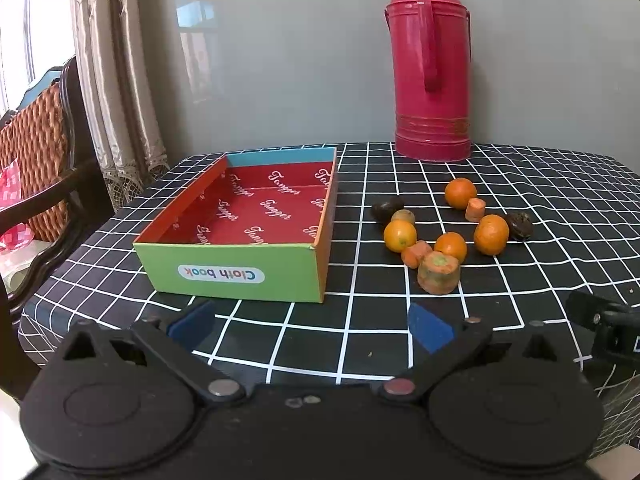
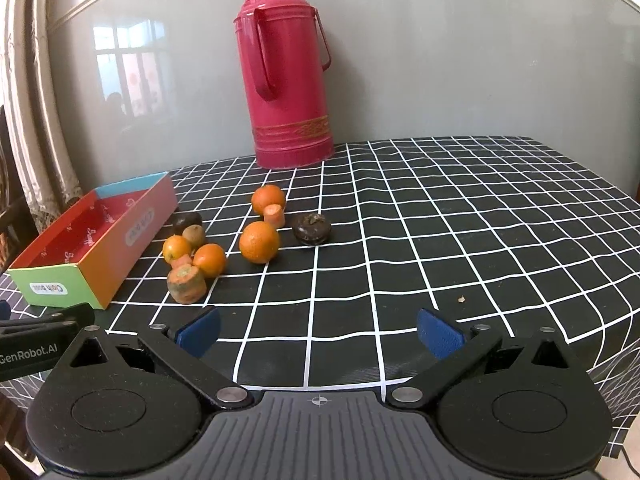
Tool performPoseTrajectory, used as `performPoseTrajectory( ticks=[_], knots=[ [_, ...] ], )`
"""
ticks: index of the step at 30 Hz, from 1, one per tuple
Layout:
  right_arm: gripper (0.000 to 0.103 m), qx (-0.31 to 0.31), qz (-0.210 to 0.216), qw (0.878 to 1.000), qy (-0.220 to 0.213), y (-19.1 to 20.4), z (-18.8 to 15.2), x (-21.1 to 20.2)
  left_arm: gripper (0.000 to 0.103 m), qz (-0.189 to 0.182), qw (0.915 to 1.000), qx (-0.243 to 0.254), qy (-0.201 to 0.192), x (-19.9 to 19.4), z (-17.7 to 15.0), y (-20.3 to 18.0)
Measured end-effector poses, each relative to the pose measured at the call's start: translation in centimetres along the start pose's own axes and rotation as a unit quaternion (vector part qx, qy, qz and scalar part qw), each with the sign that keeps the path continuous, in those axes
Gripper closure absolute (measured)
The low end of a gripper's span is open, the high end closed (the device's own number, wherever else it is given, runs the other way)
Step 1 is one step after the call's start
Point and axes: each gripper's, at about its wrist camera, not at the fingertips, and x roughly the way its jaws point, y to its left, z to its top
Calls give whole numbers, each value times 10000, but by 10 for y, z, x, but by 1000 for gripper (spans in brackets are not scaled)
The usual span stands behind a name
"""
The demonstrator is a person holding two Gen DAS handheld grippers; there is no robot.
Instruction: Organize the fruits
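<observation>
Blue pads are seen on both tools, and each pair of jaws is spread wide with nothing between them. The left tool [image 1: 312, 326] is held low over the near edge of the table [image 1: 520, 184], facing the box [image 1: 240, 268]; the right tool [image 2: 318, 332] is held beside it, over bare checked cloth. The box is empty, its red inside showing. To the right of the box, the oranges [image 2: 259, 242], the carrot pieces [image 2: 186, 284] and the dark fruits [image 2: 311, 229] are scattered on the cloth, none in the box. Behind and right of the box, against the wall, a red flask [image 2: 286, 80] is stood upright.
</observation>
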Motion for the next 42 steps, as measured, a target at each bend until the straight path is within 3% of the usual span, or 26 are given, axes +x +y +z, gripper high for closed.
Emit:
performPoseTrajectory(
  ticks=[42],
  knots=[
    [0,133,67,9999,26,-3,2,0,6,28,9999,101,-33,-1,1,-2]
  ],
)
